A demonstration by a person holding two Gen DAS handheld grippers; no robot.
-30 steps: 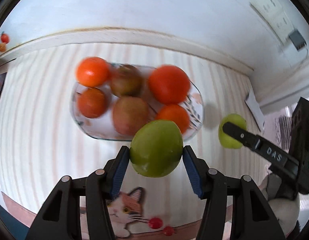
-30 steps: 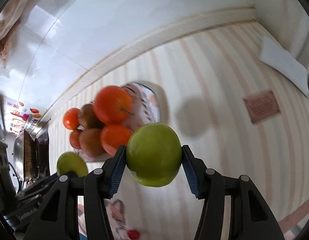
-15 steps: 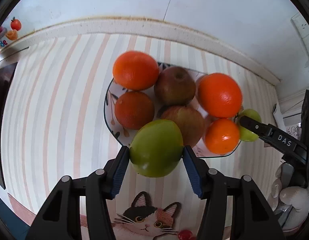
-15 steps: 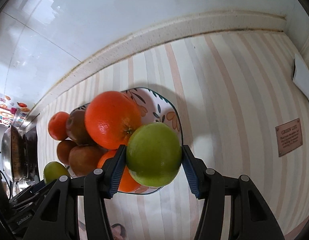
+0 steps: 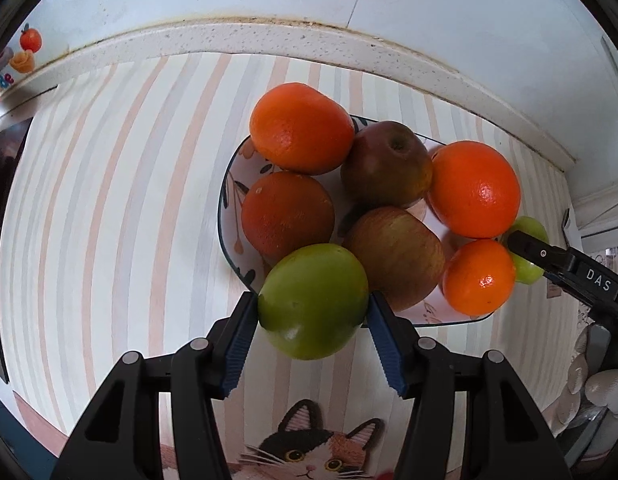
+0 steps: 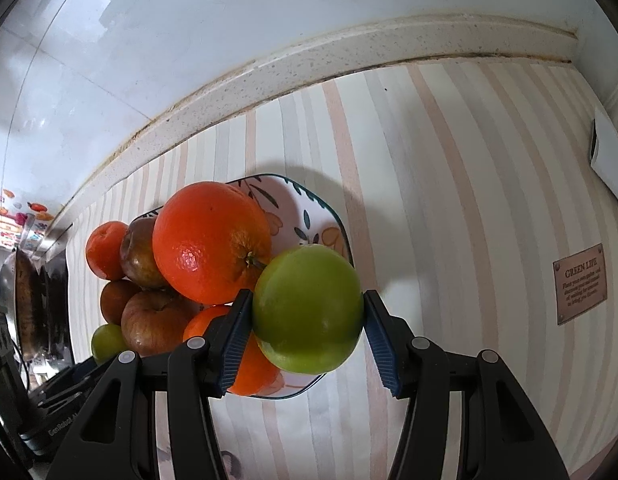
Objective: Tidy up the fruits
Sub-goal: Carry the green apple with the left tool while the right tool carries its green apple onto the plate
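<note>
A patterned plate (image 5: pixel 228 196) on the striped counter holds several oranges (image 5: pixel 301 128) and two brownish apples (image 5: pixel 386 166). My left gripper (image 5: pixel 313 322) is shut on a green apple (image 5: pixel 313 300) and holds it at the plate's near left edge. My right gripper (image 6: pixel 307 320) is shut on another green apple (image 6: pixel 307 310) at the plate's right side (image 6: pixel 305 208). That apple (image 5: pixel 529 232) and a right finger (image 5: pixel 565 264) show past the oranges in the left wrist view. The left apple (image 6: pixel 107 340) shows low left in the right wrist view.
A white backsplash ledge (image 5: pixel 269 36) and tiled wall run behind the plate. A cat picture (image 5: pixel 309 448) is on the mat at the front. A small brown "GREEN LIFE" label (image 6: pixel 580 290) lies to the right. A stove and pan (image 6: pixel 25 304) stand far left.
Both grippers have moved in closer to the plate with their green apples. The plate and fruit now fill more of each view. Both grips are unchanged.
</note>
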